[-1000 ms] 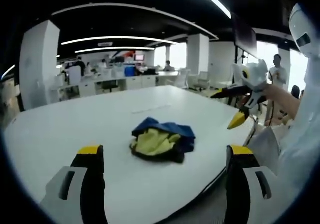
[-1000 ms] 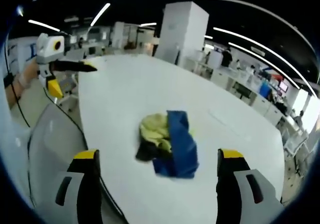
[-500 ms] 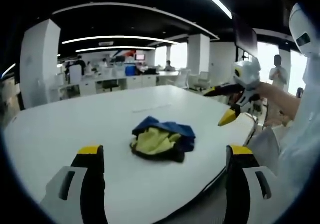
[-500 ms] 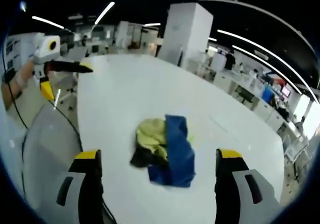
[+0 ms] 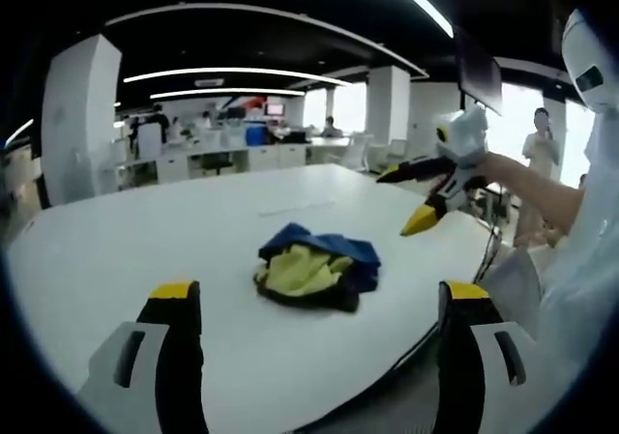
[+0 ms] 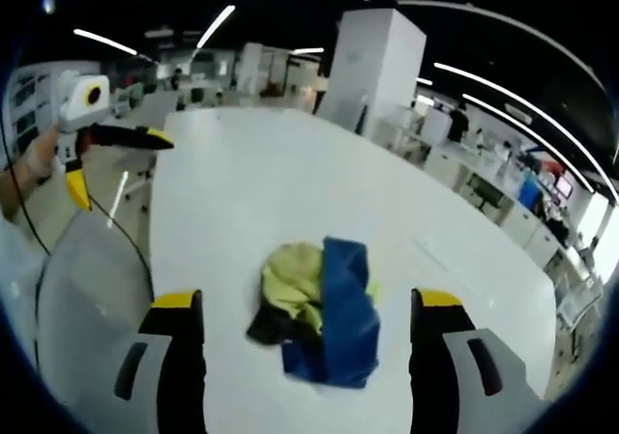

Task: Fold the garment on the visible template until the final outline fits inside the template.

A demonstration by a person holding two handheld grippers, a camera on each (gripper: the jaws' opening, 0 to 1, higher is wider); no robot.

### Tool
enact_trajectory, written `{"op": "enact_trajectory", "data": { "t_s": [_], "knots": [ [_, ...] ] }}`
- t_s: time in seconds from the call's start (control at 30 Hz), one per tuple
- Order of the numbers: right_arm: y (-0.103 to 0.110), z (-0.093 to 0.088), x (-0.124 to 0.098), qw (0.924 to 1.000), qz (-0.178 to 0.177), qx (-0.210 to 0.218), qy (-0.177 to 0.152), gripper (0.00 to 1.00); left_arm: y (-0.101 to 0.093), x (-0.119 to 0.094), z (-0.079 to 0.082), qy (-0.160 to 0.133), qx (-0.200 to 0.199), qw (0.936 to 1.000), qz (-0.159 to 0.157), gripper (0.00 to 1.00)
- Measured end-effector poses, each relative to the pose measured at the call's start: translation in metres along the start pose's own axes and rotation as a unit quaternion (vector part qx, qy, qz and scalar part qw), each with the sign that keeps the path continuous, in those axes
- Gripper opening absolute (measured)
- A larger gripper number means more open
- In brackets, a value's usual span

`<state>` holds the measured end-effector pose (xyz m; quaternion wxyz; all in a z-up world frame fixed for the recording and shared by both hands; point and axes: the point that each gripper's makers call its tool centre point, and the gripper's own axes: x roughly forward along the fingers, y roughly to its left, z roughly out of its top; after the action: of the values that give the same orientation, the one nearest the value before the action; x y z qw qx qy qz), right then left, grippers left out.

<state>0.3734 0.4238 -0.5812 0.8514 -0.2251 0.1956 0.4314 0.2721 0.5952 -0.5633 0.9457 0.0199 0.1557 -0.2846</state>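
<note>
A crumpled garment (image 5: pixel 314 268), blue outside with yellow and dark parts, lies in a heap on the white table (image 5: pixel 145 241). My left gripper (image 5: pixel 320 294) stands open just short of it, nothing between its yellow-tipped jaws. The right gripper (image 5: pixel 406 202) comes in from the right, open, held in the air above the table's right side. In the right gripper view the same heap (image 6: pixel 324 308) lies between and just beyond the open jaws of my right gripper (image 6: pixel 307 300). The left gripper (image 6: pixel 116 168) hangs open at the far left, off the table's edge (image 6: pixel 160 260).
A faint line (image 5: pixel 295 208) marks the table beyond the heap. The table's rounded near edge runs close to both grippers. Behind stand a white pillar (image 5: pixel 77 115), desks with chairs, and a person (image 5: pixel 537 144) at the right. A sleeve (image 5: pixel 590 250) fills the right edge.
The right gripper has moved in over the table, nearer the garment. The garment and the left gripper have stayed put.
</note>
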Motion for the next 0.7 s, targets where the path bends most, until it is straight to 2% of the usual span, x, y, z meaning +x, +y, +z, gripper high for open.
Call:
{"op": "enact_trajectory", "data": {
  "t_s": [0.33, 0.7],
  "knots": [
    [0.000, 0.001, 0.015, 0.9999, 0.010, -0.006, 0.009, 0.78, -0.001, -0.001, -0.003, 0.001, -0.002, 1.0000, -0.001, 0.99],
    [-0.004, 0.011, 0.034, 0.9998, 0.012, -0.015, 0.007, 0.72, 0.005, -0.005, -0.004, -0.003, -0.006, 1.0000, 0.006, 0.98]
  ]
}}
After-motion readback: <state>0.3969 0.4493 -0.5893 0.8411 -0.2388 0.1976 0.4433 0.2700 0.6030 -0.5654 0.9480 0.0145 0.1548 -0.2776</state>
